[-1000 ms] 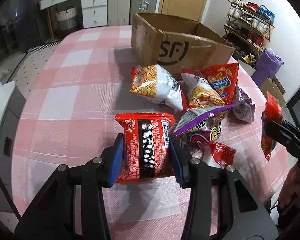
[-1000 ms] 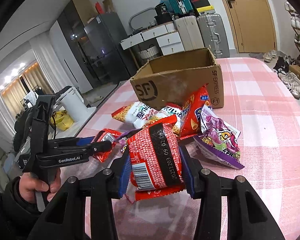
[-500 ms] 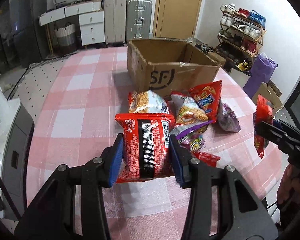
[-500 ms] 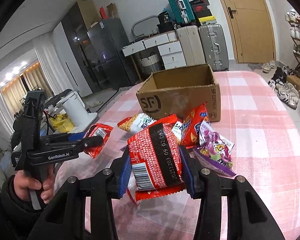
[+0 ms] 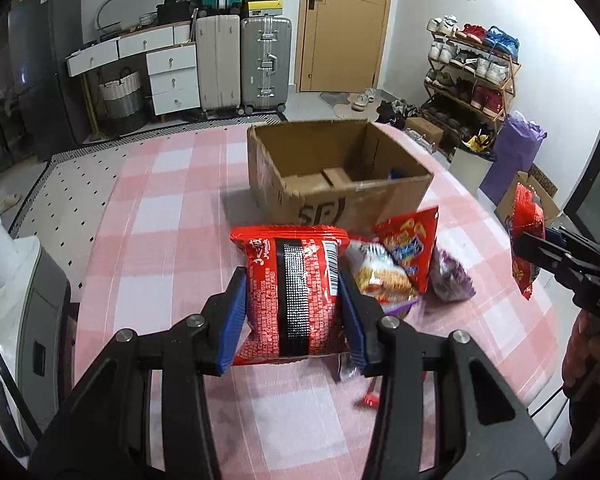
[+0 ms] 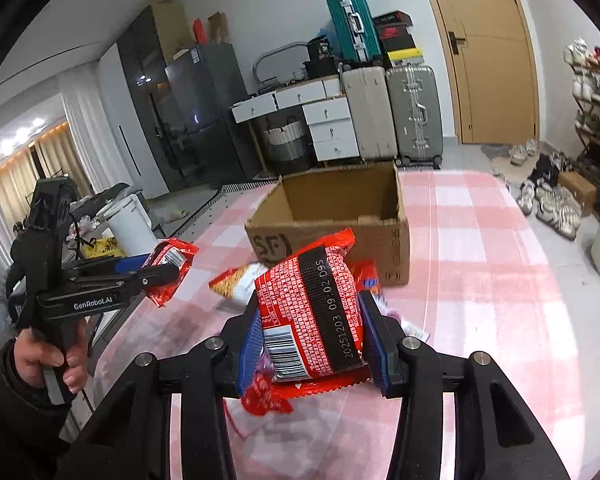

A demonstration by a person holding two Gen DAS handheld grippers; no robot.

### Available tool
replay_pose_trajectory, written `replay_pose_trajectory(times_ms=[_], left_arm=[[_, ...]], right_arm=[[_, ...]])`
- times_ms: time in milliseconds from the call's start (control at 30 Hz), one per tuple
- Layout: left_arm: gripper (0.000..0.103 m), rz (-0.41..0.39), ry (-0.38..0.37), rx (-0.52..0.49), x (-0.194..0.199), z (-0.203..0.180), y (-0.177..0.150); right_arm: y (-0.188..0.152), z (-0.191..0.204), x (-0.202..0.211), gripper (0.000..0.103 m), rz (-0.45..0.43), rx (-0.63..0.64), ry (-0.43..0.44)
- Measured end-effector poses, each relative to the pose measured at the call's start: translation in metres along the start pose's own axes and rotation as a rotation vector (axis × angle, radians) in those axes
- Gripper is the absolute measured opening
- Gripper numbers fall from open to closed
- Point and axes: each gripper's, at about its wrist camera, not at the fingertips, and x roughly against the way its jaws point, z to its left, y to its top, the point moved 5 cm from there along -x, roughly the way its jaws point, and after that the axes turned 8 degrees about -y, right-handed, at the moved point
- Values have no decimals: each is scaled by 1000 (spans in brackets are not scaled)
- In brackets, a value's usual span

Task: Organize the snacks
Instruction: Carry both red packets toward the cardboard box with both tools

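Observation:
My left gripper [image 5: 292,312] is shut on a red noodle packet [image 5: 290,292] with a black stripe, held above the pink checked table [image 5: 160,216]. My right gripper [image 6: 314,340] is shut on a matching red packet [image 6: 312,312] with a barcode. Each gripper shows in the other's view: the right gripper [image 5: 540,252] at the right edge with its red packet [image 5: 528,216], the left gripper [image 6: 156,272] at the left with its packet [image 6: 170,268]. An open SF cardboard box [image 5: 340,176] stands beyond. A pile of snack bags [image 5: 404,264] lies in front of it.
A person's hand [image 6: 48,364] grips the left tool's handle. Suitcases [image 5: 244,64], white drawers [image 5: 168,68] and a shoe rack [image 5: 472,68] stand beyond the table. A white bin [image 6: 130,224] sits off the table's left side.
Both grippers have risen with their red packets, so the table and snack pile look smaller and lower, and the inside of the box has come into view.

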Motion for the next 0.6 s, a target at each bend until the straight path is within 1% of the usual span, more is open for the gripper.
replay_pose_trajectory(times_ms=[367, 500, 600], left_arm=[[41, -33, -13, -49, -5, -6, 64], [41, -36, -36, -41, -12, -8, 88], [41, -39, -41, -34, -18, -7, 105]], right_arm=[[69, 5, -6, 45, -67, 75, 24], [94, 8, -16, 45, -87, 114, 45], [110, 5, -31, 45, -77, 108, 59]])
